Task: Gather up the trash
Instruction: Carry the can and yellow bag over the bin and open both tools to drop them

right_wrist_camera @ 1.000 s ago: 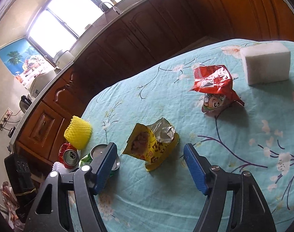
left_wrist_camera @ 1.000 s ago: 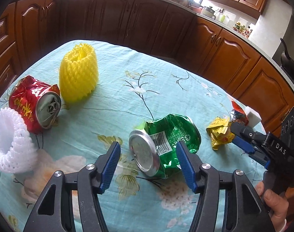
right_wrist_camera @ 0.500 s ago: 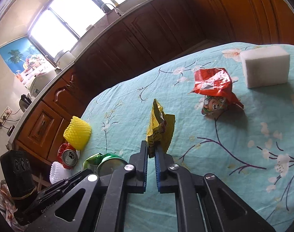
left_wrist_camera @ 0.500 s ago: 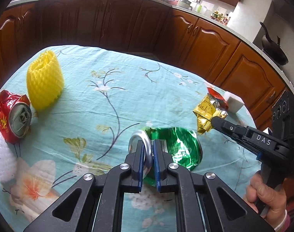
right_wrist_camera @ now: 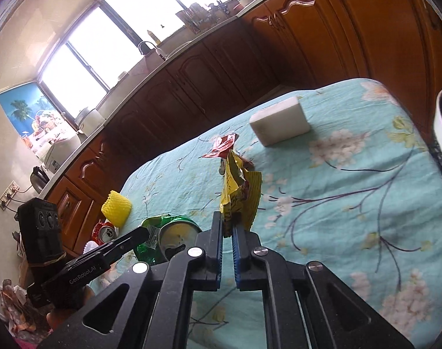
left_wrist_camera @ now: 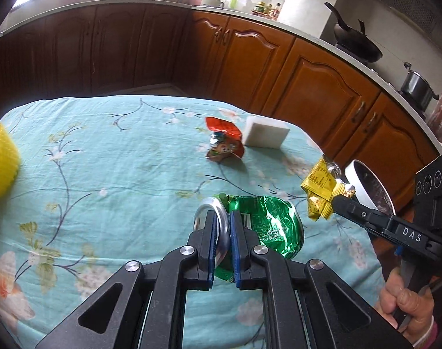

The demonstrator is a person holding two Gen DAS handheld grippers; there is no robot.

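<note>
My left gripper point(left_wrist_camera: 222, 218) is shut on the rim of a crushed green can point(left_wrist_camera: 264, 224), held above the teal floral tablecloth point(left_wrist_camera: 119, 174). My right gripper point(right_wrist_camera: 226, 226) is shut on a crumpled yellow snack wrapper point(right_wrist_camera: 239, 192), lifted off the table; the wrapper point(left_wrist_camera: 319, 186) and gripper also show at the right of the left wrist view. A red snack wrapper point(left_wrist_camera: 223, 142) lies further back. The green can point(right_wrist_camera: 174, 232) shows in the right wrist view too.
A white foam block point(left_wrist_camera: 266, 132) lies behind the red wrapper. A yellow foam net point(left_wrist_camera: 1, 163) sits at the left edge, with a crushed red can point(right_wrist_camera: 106, 232) beyond. A white bin rim point(left_wrist_camera: 363, 189) stands off the table's right side. Wooden cabinets surround.
Both grippers closed on their items a second ago and have since lifted and swung rightward toward the table's right edge, the white bin coming into view.
</note>
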